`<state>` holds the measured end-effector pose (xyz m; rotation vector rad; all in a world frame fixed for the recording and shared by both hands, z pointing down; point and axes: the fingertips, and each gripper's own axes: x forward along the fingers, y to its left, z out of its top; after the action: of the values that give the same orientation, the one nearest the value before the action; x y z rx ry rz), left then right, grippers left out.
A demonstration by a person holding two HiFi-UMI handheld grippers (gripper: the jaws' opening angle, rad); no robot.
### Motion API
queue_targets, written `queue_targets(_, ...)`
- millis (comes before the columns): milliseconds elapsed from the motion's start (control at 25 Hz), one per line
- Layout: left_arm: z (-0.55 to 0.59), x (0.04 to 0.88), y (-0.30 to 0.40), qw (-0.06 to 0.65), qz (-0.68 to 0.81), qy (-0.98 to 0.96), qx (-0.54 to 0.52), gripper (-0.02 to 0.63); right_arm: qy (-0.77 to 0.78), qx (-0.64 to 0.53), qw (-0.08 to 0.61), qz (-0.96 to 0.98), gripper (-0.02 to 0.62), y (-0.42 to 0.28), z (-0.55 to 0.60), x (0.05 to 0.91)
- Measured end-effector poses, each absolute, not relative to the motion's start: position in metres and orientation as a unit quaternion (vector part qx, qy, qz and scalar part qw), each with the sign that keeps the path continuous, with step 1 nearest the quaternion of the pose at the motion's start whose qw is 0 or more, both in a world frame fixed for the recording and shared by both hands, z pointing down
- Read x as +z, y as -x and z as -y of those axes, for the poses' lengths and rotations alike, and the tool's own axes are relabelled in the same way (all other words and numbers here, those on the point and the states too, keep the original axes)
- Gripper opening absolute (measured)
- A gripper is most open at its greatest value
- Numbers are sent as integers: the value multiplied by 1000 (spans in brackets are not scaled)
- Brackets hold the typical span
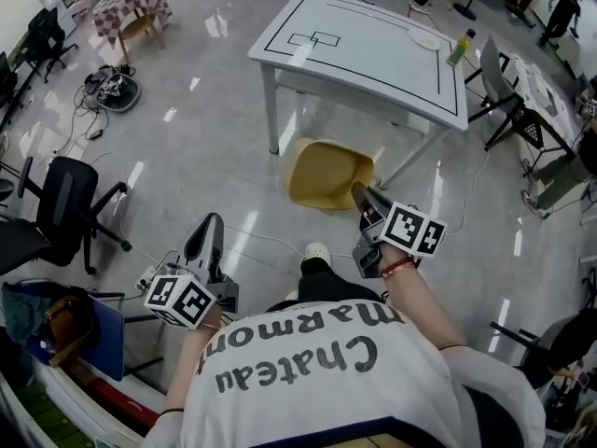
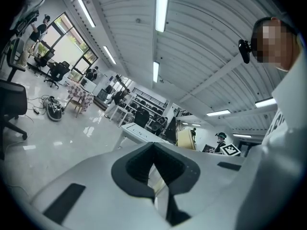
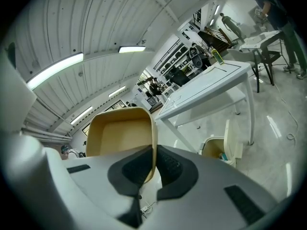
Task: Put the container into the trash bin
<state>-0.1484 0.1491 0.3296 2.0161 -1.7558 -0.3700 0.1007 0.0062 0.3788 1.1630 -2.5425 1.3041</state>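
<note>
At the left, the left gripper (image 1: 207, 227) points out over the grey floor (image 1: 187, 129) with its jaws together and nothing between them (its own view shows only the room beyond). In the middle, the tan container (image 1: 322, 171) hangs in the air, tipped on its side with its open face toward the person, just in front of the white bench (image 1: 373, 54). The right gripper (image 1: 359, 192) is clamped on one wall of the container, a jaw on each side. In the right gripper view a trash bin (image 3: 216, 150) stands on the floor beside the bench leg, to the right of the container. A green bottle (image 1: 460, 49) stands at the bench's far right corner.
</note>
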Motion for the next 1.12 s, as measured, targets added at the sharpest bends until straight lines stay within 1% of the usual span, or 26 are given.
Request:
queue_targets(280,-147,330,156,222,638,-724,-143,23,-384,417,44,823,35,-97,1,382)
queue_targets(520,-138,325,172,210,646,-718,-151,23,-384,411,60,825,35,-88,11,390)
queue_targets(1120,-85,321,192,205,657,-710,-152,23,-364,418,47,831,35,-56,72,385)
